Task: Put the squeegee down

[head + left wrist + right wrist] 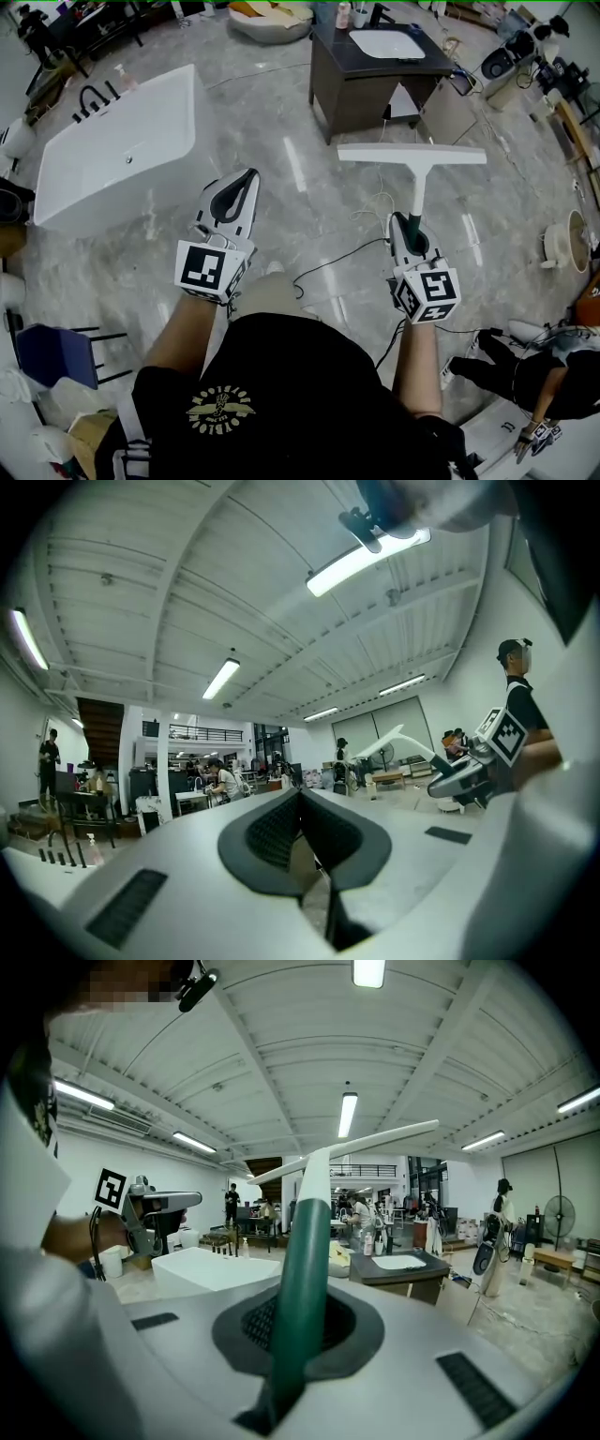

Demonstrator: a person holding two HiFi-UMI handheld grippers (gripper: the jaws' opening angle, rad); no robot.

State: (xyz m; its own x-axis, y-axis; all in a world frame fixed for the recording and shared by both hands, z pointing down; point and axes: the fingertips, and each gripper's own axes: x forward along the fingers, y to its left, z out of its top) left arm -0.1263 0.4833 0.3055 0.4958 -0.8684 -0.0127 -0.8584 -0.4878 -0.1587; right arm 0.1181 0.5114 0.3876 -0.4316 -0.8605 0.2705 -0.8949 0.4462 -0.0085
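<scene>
The squeegee (417, 161) has a white blade and stem and a dark green handle (305, 1269). My right gripper (409, 228) is shut on that handle and holds the squeegee in the air above the marble floor, with the blade crosswise at the far end. In the right gripper view the handle runs up between the jaws to the white blade (349, 1147). My left gripper (249, 178) hangs to the left at about the same height, shut with nothing in it. The left gripper view shows its pads (281, 832) pressed together, and the squeegee (398, 740) off to the right.
A white bathtub (122, 141) stands on the floor at the far left. A dark vanity (352, 94) with a white basin (386, 43) stands straight ahead. A black cable (333, 262) trails over the floor. A blue chair (47, 356) is at the near left, a person (534, 375) at the near right.
</scene>
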